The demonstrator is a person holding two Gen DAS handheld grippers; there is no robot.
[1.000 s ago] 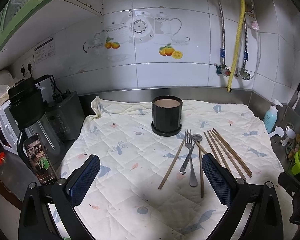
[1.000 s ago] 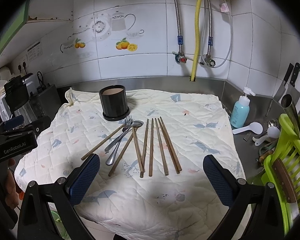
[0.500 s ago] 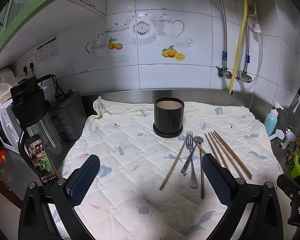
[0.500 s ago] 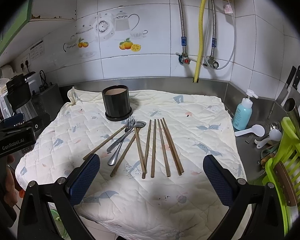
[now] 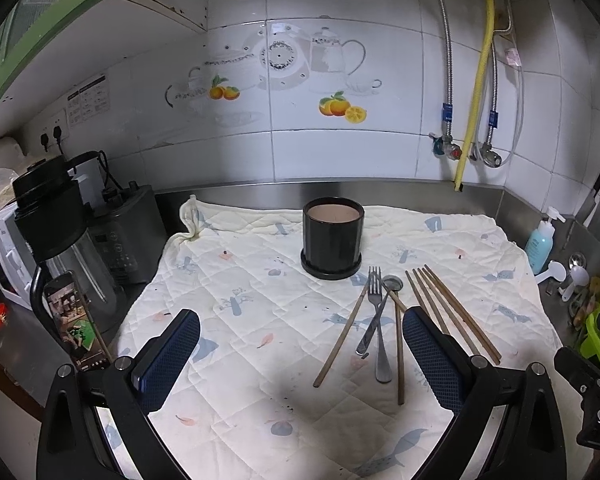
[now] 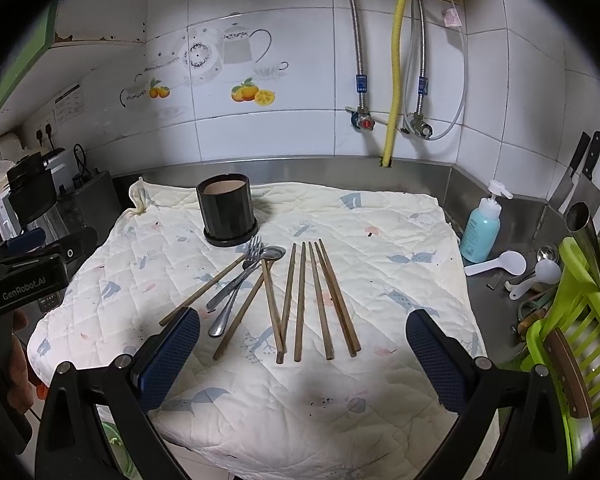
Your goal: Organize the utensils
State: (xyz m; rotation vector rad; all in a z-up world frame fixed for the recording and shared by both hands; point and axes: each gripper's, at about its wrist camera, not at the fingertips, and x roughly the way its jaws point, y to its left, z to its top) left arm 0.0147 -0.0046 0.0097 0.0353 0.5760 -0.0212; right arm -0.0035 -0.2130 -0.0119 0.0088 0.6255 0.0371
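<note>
- chopsticks (image 6: 306, 300): loose fan of thin brown sticks flat on the quilted cloth (image 6: 380, 248), in front of and right of the black holder (image 6: 227, 210); probably light, stiff, wood-like; they lie flush to soft fabric, so little clearance under them; likely to roll or pivot if pinched off-centre; best taken near mid-length, one or two at a time
- fork (image 6: 236, 276) and spoon (image 6: 246, 290): metal, crossed over each other and over two stray sticks just left of the fan; likely smooth and slippery, heavier at the head; grip the handle, pads across the narrow width
- black holder: upright, open top, appears empty, on a saucer base; probable destination; could tip if a stick is levered against the rim
- right gripper (image 6: 302, 354): jaws spread wide, holding nothing, hovering over the near ends of the sticks
- left gripper (image 5: 300, 354): jaws spread wide, holding nothing, above bare cloth left of the pile
- soap bottle (image 6: 480, 228) and green rack (image 6: 576, 320) on the bench, right, well apart
</note>
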